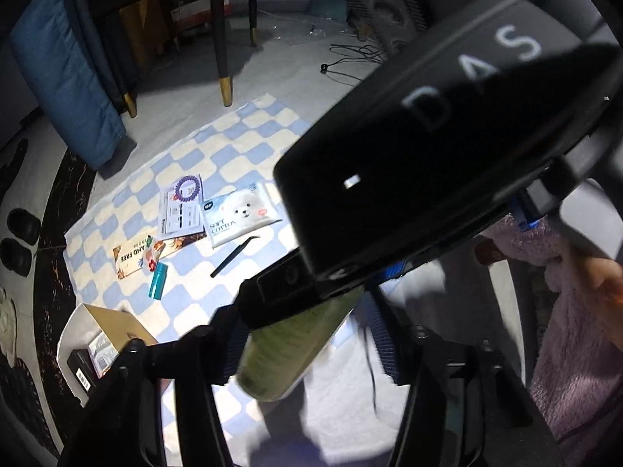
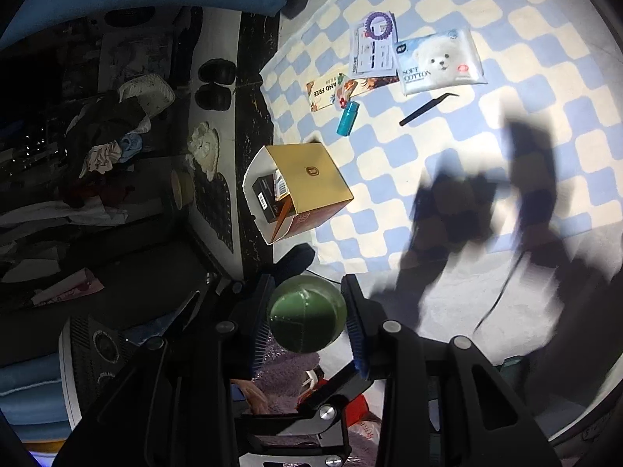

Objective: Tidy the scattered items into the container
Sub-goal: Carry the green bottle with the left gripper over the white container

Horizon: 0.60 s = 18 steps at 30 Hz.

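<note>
My right tool [image 2: 307, 313] is clamped on a dark green cylindrical bottle [image 2: 307, 313], its blue-padded fingers [image 2: 356, 334] pressing either side, held above the floor just off the edge of the blue-and-cream checkered mat [image 2: 467, 11]. The left tool [image 1: 311, 354] shows its fingers spread apart with that same bottle [image 1: 296, 346] between them; I cannot tell whether they touch it. The open gold cardboard box [image 2: 307, 179] sits at the mat's edge, dark small boxes inside. Near the mat's middle lie a white bear-printed tissue pack [image 2: 440, 62], black tweezers [image 2: 426, 109], a teal tube [image 2: 347, 117], a purple bead bracelet [image 2: 378, 23] on a white card, and an orange leaflet [image 2: 331, 89].
</note>
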Tool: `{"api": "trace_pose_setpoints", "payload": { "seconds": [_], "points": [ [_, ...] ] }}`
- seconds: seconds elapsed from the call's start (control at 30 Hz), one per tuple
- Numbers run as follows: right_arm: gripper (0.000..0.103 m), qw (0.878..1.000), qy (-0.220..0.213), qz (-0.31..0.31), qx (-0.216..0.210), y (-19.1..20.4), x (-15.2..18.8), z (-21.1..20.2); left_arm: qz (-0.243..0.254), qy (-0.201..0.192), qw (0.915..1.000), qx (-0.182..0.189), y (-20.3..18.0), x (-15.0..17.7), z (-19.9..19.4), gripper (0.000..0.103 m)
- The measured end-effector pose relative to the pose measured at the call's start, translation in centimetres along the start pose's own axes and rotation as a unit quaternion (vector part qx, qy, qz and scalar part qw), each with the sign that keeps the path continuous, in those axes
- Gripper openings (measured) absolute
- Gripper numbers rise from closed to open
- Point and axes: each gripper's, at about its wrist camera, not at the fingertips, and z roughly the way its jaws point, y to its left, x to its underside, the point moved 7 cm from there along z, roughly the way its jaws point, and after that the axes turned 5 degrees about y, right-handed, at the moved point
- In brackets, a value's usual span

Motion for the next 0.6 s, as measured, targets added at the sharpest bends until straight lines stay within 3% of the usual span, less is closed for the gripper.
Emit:
{"api": "trace_pose_setpoints", "payload": {
  "seconds": [0.17, 0.33, 0.47, 0.6],
  "points": [
    [0.038, 1.0, -0.015, 0.0, 0.02, -0.3, -0.3, -0.5, -0.001, 0.002, 1.0, -0.007, 0.6, 0.5, 0.4, 0.034],
    [0.039, 1.0, -0.018, -0.007, 0.024, 0.0, -0.2, -0.4, -0.04, -0.007, 0.9988, 0.026, 2.1, 0.8, 0.8, 0.033],
    [0.042, 1.0, -0.022, 0.01, -0.005, 0.1, -0.6, -0.8, -0.089, -0.014, 0.9944, 0.056, 4.0, 1.0, 0.8, 0.033],
    [0.042, 0.998, -0.03, 0.022, -0.041, 0.6, -0.9, -1.2, -0.123, -0.019, 0.9913, 0.041, 6.8, 1.4, 1.0, 0.032]
  ]
}}
